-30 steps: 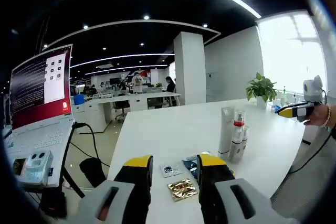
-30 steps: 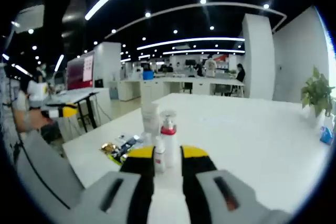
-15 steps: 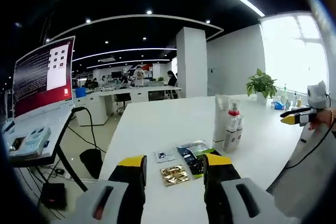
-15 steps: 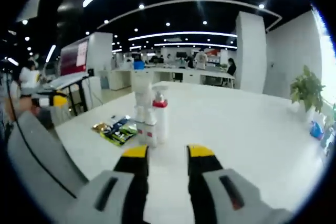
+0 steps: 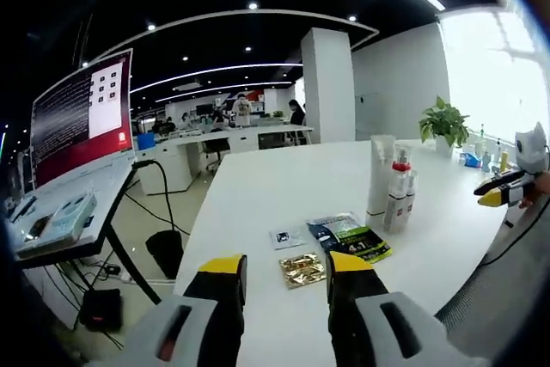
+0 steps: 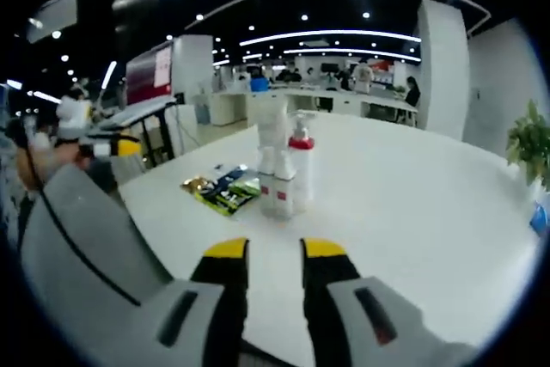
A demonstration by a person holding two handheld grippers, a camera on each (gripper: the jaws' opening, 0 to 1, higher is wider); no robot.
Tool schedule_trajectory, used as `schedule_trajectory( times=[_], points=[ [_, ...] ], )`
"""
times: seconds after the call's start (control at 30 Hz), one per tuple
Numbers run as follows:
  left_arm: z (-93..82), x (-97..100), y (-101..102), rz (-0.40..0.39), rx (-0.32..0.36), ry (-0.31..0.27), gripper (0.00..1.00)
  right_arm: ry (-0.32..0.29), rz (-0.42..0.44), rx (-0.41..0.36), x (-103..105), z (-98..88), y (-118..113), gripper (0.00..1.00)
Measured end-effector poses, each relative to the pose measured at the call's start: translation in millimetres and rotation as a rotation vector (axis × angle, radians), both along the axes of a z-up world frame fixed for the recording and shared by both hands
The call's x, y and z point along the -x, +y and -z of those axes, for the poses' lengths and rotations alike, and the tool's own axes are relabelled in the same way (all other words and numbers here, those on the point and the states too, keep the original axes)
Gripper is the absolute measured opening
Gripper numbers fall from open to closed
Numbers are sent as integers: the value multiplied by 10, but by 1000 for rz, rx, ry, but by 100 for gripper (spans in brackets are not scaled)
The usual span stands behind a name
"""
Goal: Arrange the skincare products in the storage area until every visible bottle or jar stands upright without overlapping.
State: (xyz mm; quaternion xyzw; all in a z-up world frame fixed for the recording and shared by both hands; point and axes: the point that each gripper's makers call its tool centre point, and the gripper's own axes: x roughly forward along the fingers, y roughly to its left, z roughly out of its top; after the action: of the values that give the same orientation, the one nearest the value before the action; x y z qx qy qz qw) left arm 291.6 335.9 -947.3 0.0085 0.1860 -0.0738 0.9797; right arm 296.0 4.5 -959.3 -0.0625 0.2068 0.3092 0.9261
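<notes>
left gripper (image 5: 284, 277) fingers parted, empty | right gripper (image 6: 273, 255) same | bottles (image 6: 284, 169) upright, clustered | flat foil sachets (image 5: 302, 269)

White table (image 5: 284, 195) carries everything. Upright bottle cluster (image 5: 391, 195): tall white tube, red-collared pump bottle, small bottles, all touching. Beside the cluster, toward the table edge: green-black sachet (image 5: 351, 238), gold foil sachet (image 5: 302, 269), small white sachet (image 5: 286, 237), lying flat. Potted plant (image 5: 444, 125) stands well beyond the cluster.
</notes>
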Motion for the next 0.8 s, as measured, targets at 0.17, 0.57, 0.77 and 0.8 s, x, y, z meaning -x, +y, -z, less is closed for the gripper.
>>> schedule_trajectory(
  times=[0.17, 0.57, 0.77, 0.8],
  points=[
    [68, 19, 23, -1, -5, 41, 36, 9, -7, 11, 18, 25, 14, 21],
    [70, 43, -4, -6, 10, 47, 36, 8, 16, 30, -16, 72, -97, 20],
    [65, 36, 4, -6, 2, 43, 36, 28, 7, 43, -3, 120, -94, 20],
    [67, 38, 0, -2, -6, 44, 36, 31, 7, 42, -2, 122, -94, 20]
  ],
)
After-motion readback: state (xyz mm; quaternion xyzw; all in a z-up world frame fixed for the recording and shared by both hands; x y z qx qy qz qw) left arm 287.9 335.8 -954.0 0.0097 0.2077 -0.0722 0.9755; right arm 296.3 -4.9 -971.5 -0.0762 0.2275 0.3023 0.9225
